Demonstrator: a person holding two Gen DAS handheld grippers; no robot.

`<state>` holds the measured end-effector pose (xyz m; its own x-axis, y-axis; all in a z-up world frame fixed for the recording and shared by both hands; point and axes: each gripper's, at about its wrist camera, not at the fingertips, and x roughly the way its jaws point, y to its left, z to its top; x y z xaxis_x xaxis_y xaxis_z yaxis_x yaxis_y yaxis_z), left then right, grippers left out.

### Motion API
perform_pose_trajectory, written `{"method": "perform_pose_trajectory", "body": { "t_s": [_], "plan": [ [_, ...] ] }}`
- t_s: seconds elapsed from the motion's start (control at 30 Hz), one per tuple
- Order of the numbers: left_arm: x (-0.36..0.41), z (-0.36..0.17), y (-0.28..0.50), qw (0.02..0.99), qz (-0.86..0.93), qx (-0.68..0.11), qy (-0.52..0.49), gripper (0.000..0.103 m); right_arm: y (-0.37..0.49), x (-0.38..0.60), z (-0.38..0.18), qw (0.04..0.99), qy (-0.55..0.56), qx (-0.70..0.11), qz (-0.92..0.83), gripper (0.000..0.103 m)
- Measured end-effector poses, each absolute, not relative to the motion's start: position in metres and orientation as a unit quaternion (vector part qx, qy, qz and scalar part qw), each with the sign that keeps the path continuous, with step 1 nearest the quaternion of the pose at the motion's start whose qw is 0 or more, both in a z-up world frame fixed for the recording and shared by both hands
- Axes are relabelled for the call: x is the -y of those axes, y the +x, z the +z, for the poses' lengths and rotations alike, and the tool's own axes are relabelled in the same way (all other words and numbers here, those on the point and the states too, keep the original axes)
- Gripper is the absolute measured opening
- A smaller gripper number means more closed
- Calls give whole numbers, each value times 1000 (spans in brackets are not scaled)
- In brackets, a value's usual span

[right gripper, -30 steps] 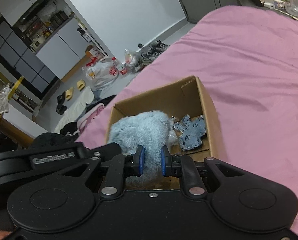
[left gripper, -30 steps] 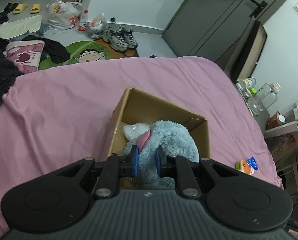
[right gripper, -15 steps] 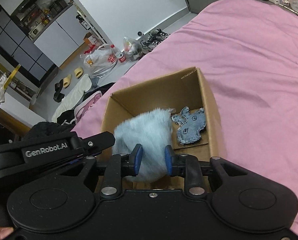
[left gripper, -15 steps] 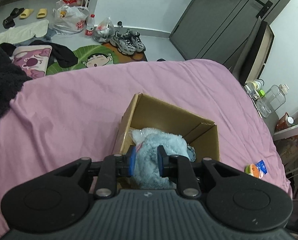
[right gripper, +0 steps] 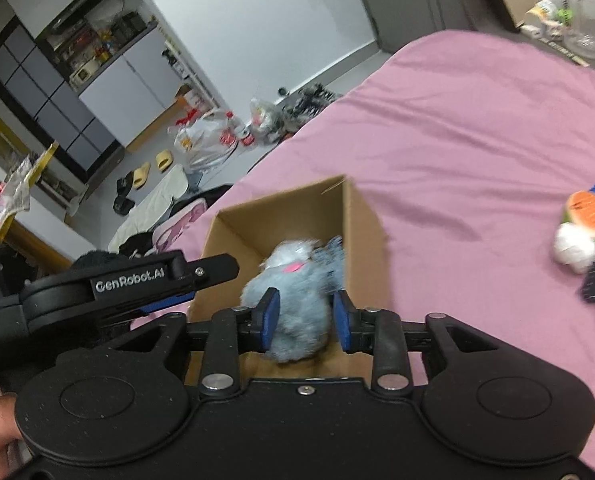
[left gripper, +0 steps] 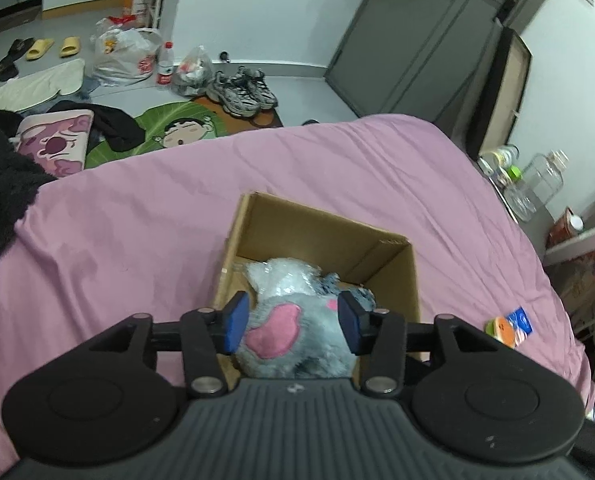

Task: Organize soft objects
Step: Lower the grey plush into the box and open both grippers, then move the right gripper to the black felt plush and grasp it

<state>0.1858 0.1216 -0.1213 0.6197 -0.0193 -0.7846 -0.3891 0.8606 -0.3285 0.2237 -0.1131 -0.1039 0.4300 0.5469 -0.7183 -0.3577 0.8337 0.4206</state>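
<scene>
Pink bedsheet (left gripper: 145,232) carries our open brown cardboard box (left gripper: 393,268). We hold both claws spread: the fluffy grey-blue plush toy with pink patches (left gripper: 293,332) sits inside the box, between our left gripper (left gripper: 292,323) fingers and right gripper (right gripper: 304,322) fingers.

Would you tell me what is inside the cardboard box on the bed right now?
The cardboard box holds a blue-grey plush toy with pink patches, filling most of it. A patterned blue piece pokes out beside it; the box floor underneath is covered.
</scene>
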Motion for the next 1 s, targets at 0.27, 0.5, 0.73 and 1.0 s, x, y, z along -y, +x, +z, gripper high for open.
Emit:
{"method": "perform_pose_trajectory", "body": {
  "t_s": [0.27, 0.5, 0.73, 1.0],
  "plan": [
    [-84, -105, 190, 891, 69, -406, -192, 75, 231, 167, -101, 862, 107, -440, 229, 50],
    [-53, -95, 198, 895, 44, -407, -175, 77, 243, 208, -108, 870, 119, -436, 195, 52],
    [-27, -91, 205, 896, 33, -414, -159, 77, 254, 248, -128, 875, 157, -429, 161, 52],
    [5, -100, 221, 890, 23, -433, -139, 77, 264, 278, -150, 869, 174, -442, 135, 52]
  ]
}}
